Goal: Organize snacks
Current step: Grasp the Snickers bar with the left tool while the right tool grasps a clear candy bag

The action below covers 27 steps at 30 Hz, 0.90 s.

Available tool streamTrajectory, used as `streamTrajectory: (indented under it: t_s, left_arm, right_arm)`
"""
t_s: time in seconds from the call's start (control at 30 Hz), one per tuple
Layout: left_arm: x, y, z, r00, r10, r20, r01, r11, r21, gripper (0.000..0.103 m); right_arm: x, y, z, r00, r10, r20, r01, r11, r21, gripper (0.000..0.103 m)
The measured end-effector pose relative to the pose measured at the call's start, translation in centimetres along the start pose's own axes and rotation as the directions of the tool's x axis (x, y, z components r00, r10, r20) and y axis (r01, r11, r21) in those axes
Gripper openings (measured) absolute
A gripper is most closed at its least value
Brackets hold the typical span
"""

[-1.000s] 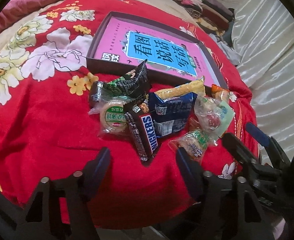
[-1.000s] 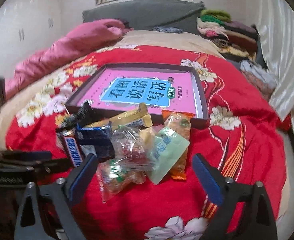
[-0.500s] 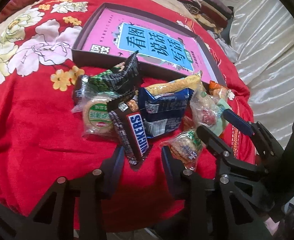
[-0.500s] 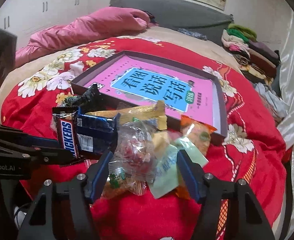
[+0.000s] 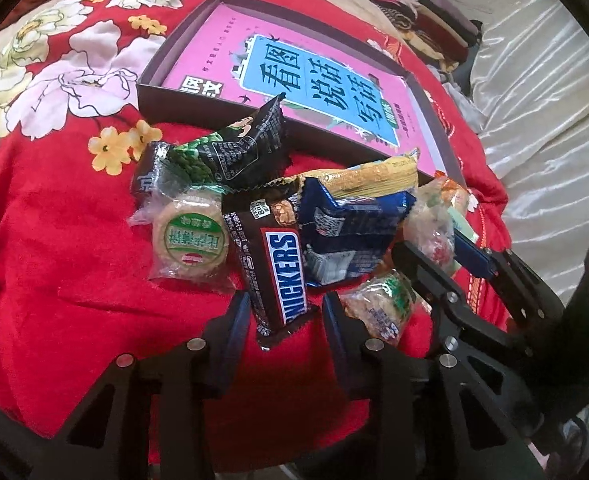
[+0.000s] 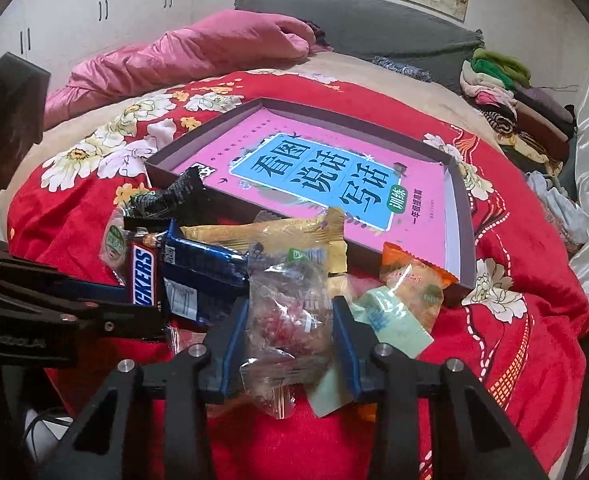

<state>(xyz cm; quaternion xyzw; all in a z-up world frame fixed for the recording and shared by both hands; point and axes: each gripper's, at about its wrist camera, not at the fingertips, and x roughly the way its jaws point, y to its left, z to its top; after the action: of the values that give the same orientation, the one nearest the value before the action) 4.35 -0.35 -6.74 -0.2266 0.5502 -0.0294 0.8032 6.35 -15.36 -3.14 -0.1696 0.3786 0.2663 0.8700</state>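
Between my left fingers (image 5: 282,326): the near end of a brown Snickers bar wrapper (image 5: 282,270), flanked on both sides, the pads narrowly apart; contact cannot be confirmed. Between my right fingers (image 6: 290,340): a clear crinkled plastic packet with red sweets (image 6: 290,320), bracketed closely, a firm clamp not discernible. Adjoining, on the red floral bedspread (image 5: 54,240): a round biscuit in clear wrap with green label (image 5: 190,240), a black-and-green foil packet (image 5: 230,156), a dark blue foil packet (image 5: 346,232), a yellow foil packet (image 6: 278,232), an orange-topped clear packet (image 6: 414,280). Beyond the heap: a shallow dark cardboard tray (image 6: 460,200) holding a pink book with blue title panel (image 6: 326,176).
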Motion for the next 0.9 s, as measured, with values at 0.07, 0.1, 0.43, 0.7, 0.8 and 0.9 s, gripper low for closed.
streamTrajectory:
  t_s: [0.07, 0.1, 0.43, 0.7, 0.8, 0.9]
  left_arm:
    - [0.2, 0.0, 0.1, 1.000, 0.005, -0.003, -0.006, 1.000, -0.008, 0.036]
    - [0.4, 0.1, 0.1, 1.000, 0.007, -0.006, -0.007, 1.000, -0.012, 0.035]
    - [1.3, 0.5, 0.7, 1.000, -0.018, 0.013, 0.019, 0.998, -0.067, 0.031]
    - [0.8, 0.4, 0.6, 0.999, -0.040, 0.028, 0.042, 0.998, -0.049, 0.030]
    - [0.0, 0.4, 0.2, 0.998, -0.058, 0.027, 0.059, 0.998, -0.037, 0.030]
    - [-0.7, 0.2, -0.1, 0.998, -0.061, 0.032, 0.062, 0.998, -0.017, 0.030]
  right_arm:
    - [-0.2, -0.1, 0.0, 1.000, 0.005, 0.009, -0.005, 1.000, 0.009, 0.041]
    - [-0.3, -0.3, 0.1, 1.000, 0.012, 0.015, -0.012, 1.000, 0.017, 0.041]
    - [-1.1, -1.4, 0.0, 0.998, 0.038, 0.052, -0.042, 0.996, 0.083, 0.041]
    - [-2.0, -1.8, 0.0, 0.995, 0.045, 0.094, -0.055, 0.993, 0.106, 0.041]
    - [-2.4, -1.7, -0.1, 0.992, 0.052, 0.112, -0.063, 0.993, 0.103, 0.041]
    - [-2.7, -1.6, 0.0, 0.991, 0.059, 0.123, -0.073, 0.992, 0.106, 0.041]
